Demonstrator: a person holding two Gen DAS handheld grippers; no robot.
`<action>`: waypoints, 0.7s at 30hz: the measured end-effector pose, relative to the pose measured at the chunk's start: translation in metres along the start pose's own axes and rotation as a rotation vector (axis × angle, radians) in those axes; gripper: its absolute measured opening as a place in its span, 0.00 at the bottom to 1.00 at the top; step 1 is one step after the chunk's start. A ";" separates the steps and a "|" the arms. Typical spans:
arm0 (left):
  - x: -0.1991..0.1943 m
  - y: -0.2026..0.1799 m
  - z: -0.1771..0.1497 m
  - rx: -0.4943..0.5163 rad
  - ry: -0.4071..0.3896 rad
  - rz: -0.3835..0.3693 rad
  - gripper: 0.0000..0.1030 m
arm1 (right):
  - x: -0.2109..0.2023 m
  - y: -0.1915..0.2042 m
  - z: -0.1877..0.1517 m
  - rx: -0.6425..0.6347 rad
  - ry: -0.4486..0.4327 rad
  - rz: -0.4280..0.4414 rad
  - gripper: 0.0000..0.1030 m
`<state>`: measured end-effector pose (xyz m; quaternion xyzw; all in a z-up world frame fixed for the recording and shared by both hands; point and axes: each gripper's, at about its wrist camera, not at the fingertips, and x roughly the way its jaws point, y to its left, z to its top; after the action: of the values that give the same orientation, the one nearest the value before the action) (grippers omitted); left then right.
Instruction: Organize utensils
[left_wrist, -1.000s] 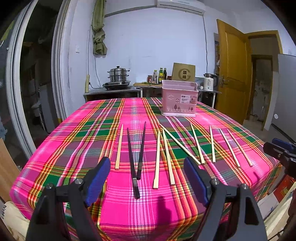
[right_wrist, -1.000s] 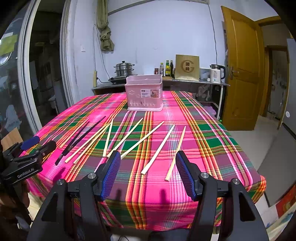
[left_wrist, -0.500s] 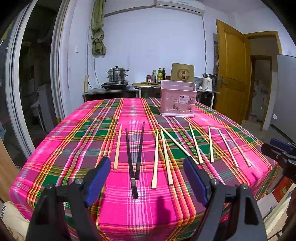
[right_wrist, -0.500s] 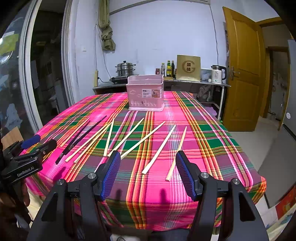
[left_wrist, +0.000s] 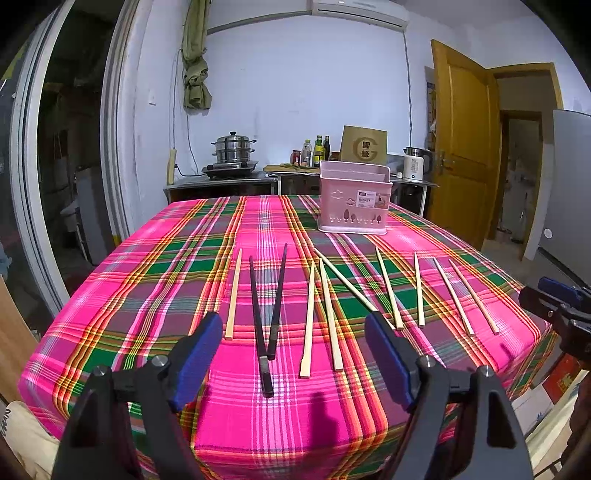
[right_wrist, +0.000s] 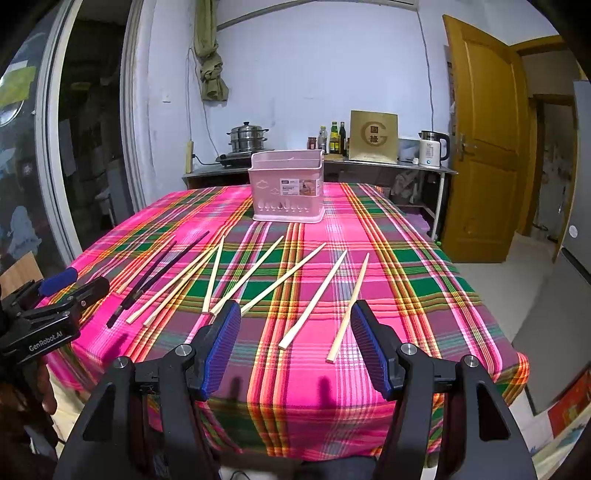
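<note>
You are holding the left gripper and right gripper, fingers apart and empty, over the counter. Chopsticks are lying ahead; the basket is waiting at 12 o'clock. First pick pending: lower, then close.

Your left gripper body reads "GenRobot.AI", white print. Pink utensil basket label: "BASKET" legible in your left view, smaller lines too tiny to read. Brown box behind on back counter: big gold "G" emblem, characters inside unclear.
</note>
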<state>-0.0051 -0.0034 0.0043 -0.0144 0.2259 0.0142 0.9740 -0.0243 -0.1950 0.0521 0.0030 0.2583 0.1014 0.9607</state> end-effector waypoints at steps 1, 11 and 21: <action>0.000 0.000 0.000 -0.001 0.001 0.000 0.79 | 0.000 0.001 0.000 -0.005 -0.001 0.000 0.61; 0.000 -0.001 0.000 -0.003 0.004 -0.001 0.78 | 0.001 0.004 -0.001 -0.019 -0.007 -0.001 0.61; 0.001 -0.004 0.001 -0.007 0.008 -0.006 0.78 | 0.002 0.003 -0.001 -0.019 -0.009 -0.002 0.61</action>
<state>-0.0036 -0.0076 0.0049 -0.0186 0.2296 0.0119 0.9730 -0.0240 -0.1914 0.0509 -0.0058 0.2530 0.1026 0.9620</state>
